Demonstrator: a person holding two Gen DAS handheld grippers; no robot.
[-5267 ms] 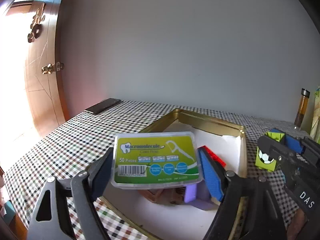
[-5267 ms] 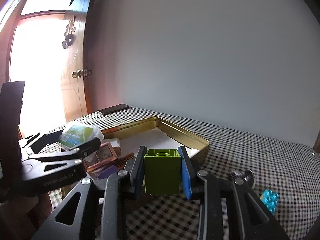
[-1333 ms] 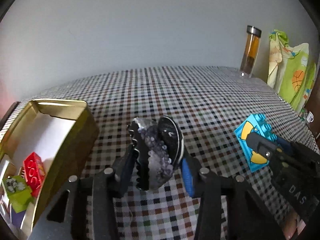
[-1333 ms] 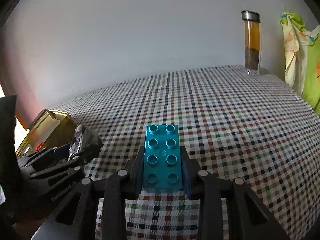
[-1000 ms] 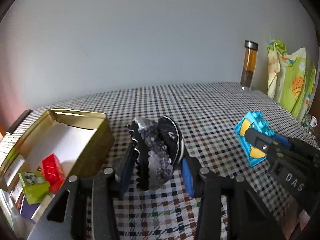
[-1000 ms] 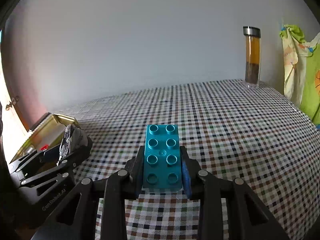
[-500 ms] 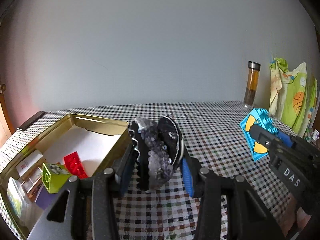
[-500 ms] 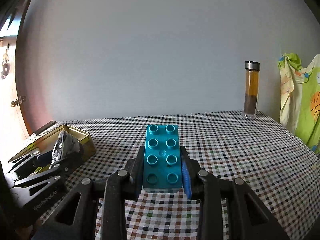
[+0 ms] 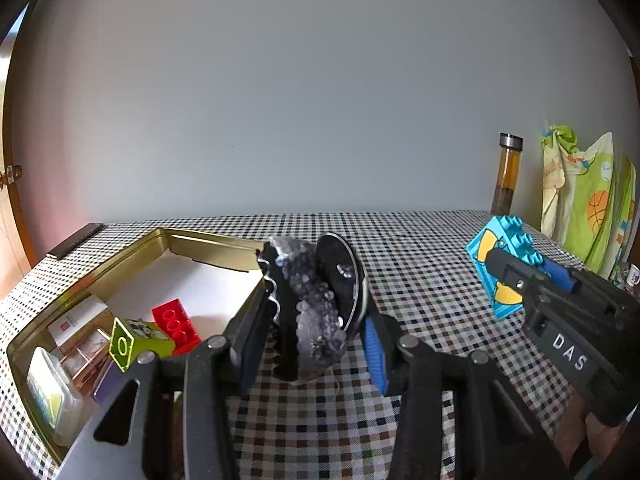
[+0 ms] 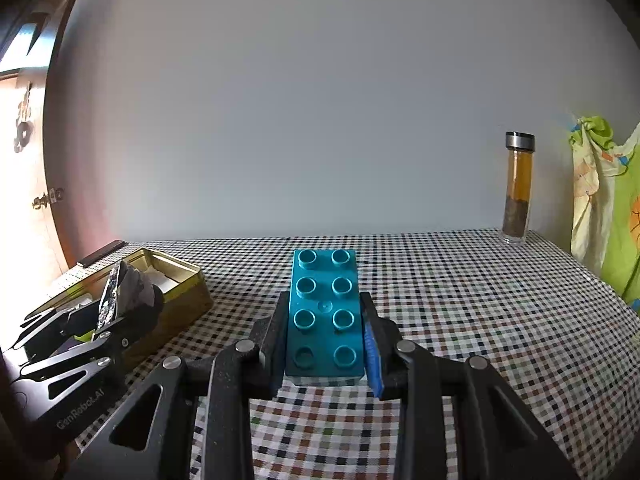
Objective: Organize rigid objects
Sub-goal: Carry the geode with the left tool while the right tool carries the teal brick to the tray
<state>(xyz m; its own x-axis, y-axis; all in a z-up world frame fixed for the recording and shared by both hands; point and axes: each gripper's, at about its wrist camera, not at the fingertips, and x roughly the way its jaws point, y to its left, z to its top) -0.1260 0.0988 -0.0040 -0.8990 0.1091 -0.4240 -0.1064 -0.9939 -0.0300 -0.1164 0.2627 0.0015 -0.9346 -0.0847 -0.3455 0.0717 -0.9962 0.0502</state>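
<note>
Two claws, mine: left claw (image 9: 316, 320) clamps one purple crystal rock (image 9: 312, 312) beside the gold tin (image 9: 208, 242); right claw (image 10: 325, 340) clamps one teal brick (image 10: 325, 312) (checkered surface (image 10: 460, 320) ahead open).

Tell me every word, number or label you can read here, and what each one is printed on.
"DAS": white letters on the right tool, seen from the left camera.
"GenRobot.AI": faint lettering on the left tool, seen from the right camera.
"0": on the yellow-green block in the gold tin.
The card and the plastic box in the tin: print unreadable.
</note>
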